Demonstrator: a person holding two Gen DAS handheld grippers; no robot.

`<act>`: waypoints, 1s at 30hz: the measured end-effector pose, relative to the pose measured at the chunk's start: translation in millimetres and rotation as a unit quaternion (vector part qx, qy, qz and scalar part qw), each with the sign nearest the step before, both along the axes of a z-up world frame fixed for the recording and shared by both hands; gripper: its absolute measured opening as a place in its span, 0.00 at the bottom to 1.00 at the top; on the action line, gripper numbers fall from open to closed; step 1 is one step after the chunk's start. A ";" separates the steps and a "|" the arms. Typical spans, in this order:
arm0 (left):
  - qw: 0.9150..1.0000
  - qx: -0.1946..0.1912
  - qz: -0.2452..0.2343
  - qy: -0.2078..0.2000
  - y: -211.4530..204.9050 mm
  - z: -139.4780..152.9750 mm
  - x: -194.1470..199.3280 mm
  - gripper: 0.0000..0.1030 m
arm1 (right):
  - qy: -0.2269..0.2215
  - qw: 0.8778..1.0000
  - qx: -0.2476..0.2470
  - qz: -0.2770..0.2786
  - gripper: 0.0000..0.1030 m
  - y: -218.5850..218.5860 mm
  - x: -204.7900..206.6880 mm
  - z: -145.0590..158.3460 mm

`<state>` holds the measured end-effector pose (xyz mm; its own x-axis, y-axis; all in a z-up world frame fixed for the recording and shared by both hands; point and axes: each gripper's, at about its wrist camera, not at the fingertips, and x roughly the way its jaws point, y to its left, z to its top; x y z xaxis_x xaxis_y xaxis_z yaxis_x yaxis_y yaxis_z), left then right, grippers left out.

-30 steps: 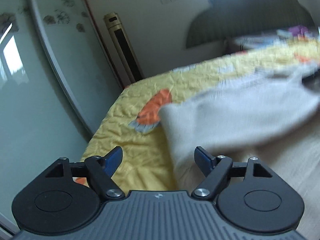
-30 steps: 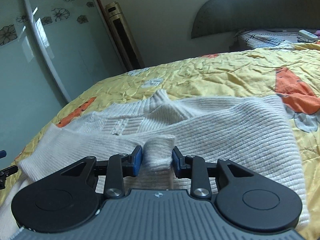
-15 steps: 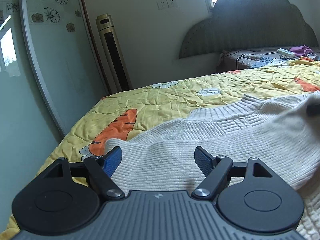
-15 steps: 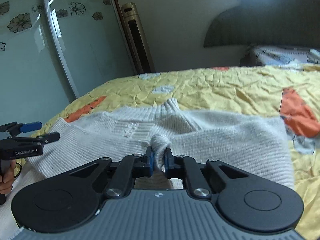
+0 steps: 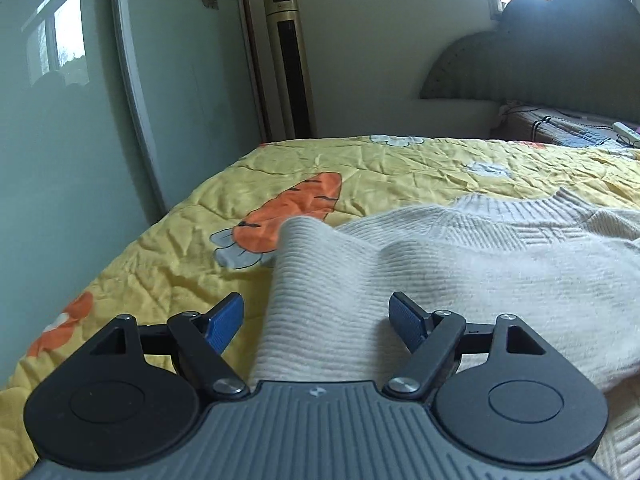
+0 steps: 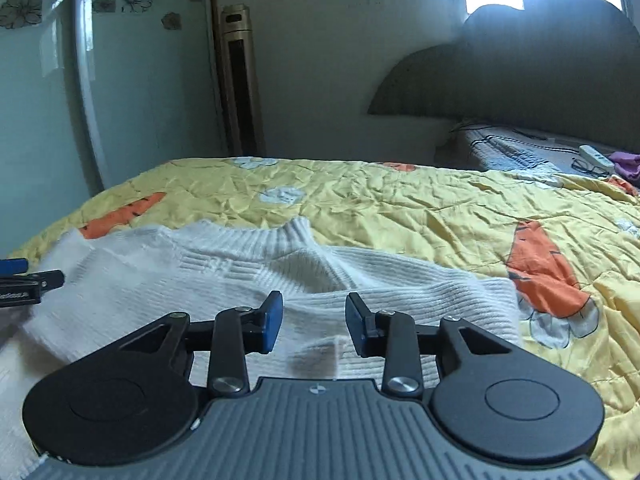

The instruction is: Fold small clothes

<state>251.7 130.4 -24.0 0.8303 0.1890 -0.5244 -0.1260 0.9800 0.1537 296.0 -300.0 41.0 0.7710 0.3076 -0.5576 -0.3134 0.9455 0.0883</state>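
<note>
A cream ribbed knit sweater (image 5: pixel 460 272) lies on the yellow carrot-print bedspread (image 5: pixel 360 168), collar toward the headboard. My left gripper (image 5: pixel 318 322) is open, its blue pads either side of the sweater's left folded edge, gripping nothing. In the right wrist view the sweater (image 6: pixel 248 272) lies flat with a sleeve folded across the body. My right gripper (image 6: pixel 314 326) is open just above the sweater, holding nothing. The left gripper's tip (image 6: pixel 24 278) shows at that view's left edge.
A gold tower fan (image 5: pixel 290 64) stands by the wall beyond the bed's far edge. A glass wardrobe door (image 5: pixel 80 100) runs along the left. A grey headboard (image 6: pixel 520 64) and a second bed with a remote (image 6: pixel 596 156) and glasses are at the right.
My right gripper was shut on a fold of the sweater and has opened and let it go; the fold now lies flat. My left gripper stayed open and shifted over the sweater's left edge.
</note>
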 end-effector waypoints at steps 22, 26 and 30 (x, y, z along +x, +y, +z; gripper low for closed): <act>0.996 -0.056 -0.041 0.061 23.6 -0.5 -156.2 0.79 | 0.065 0.995 -0.070 0.028 0.95 3.6 -114.9 -19.5; 0.999 -0.027 -0.015 0.043 29.0 1.5 -179.0 0.84 | 0.057 0.993 -0.097 0.028 0.95 0.6 -141.8 -17.9; 0.999 0.012 -0.005 0.029 29.4 5.2 -200.0 0.84 | 0.045 0.991 -0.125 0.018 0.95 -11.2 -168.0 -14.2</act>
